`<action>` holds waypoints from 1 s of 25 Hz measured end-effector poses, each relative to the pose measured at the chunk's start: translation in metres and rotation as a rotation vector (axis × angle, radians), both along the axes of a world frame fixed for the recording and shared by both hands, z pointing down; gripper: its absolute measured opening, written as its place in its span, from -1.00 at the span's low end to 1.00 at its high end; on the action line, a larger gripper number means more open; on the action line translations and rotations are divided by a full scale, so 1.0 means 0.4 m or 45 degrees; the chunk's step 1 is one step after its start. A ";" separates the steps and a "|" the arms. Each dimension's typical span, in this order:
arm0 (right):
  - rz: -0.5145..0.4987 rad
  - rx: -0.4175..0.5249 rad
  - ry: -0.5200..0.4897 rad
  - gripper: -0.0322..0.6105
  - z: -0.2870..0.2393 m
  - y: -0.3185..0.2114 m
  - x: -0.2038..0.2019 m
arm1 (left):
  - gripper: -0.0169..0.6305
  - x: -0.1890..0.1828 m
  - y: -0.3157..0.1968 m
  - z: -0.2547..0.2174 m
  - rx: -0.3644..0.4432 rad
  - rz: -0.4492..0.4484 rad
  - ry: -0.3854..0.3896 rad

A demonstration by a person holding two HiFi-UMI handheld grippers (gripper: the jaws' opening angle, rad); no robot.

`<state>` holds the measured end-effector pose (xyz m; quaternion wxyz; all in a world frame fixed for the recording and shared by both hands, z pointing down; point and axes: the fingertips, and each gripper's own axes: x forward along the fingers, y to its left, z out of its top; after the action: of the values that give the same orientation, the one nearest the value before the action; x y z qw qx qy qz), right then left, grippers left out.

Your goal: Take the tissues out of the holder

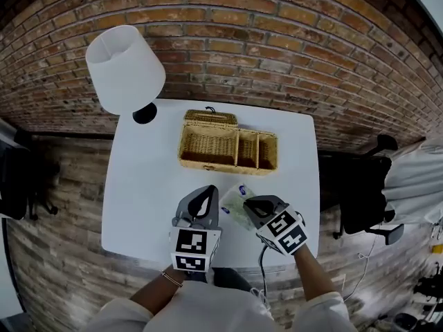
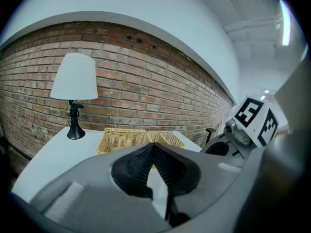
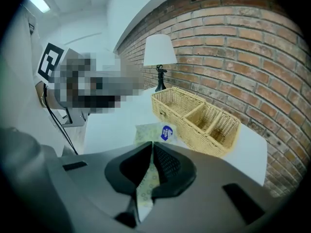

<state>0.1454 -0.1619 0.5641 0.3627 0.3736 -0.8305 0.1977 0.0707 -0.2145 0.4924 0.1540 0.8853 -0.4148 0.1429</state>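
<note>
The holder is a woven wicker basket with three compartments, and all of them look empty in the right gripper view. A pale green tissue pack with a blue label lies in front of the basket near the table's front edge. My right gripper is shut on its near end, and the patterned wrapper runs down between the pads. My left gripper sits just left of the pack, pointing at the basket. Its tips meet. A white sliver shows lower between its pads; I cannot tell what it is.
A white-shaded lamp on a black base stands at the white table's far left corner. A brick wall runs behind the table. A dark chair stands off the table's right side.
</note>
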 end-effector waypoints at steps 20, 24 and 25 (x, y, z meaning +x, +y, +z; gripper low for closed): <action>0.054 -0.083 -0.056 -0.84 0.092 0.033 0.010 | -0.94 0.019 -0.006 0.067 -0.063 0.007 -0.032; 0.074 -0.081 -0.057 -0.83 0.096 0.031 0.013 | -0.94 0.019 -0.007 0.068 -0.068 0.009 -0.030; 0.076 -0.081 -0.055 -0.83 0.097 0.031 0.013 | -0.94 0.019 -0.007 0.068 -0.068 0.009 -0.028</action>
<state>0.1505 -0.1497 0.6030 0.3505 0.3820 -0.8199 0.2428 0.0782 -0.2175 0.5195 0.1724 0.8807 -0.4095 0.1640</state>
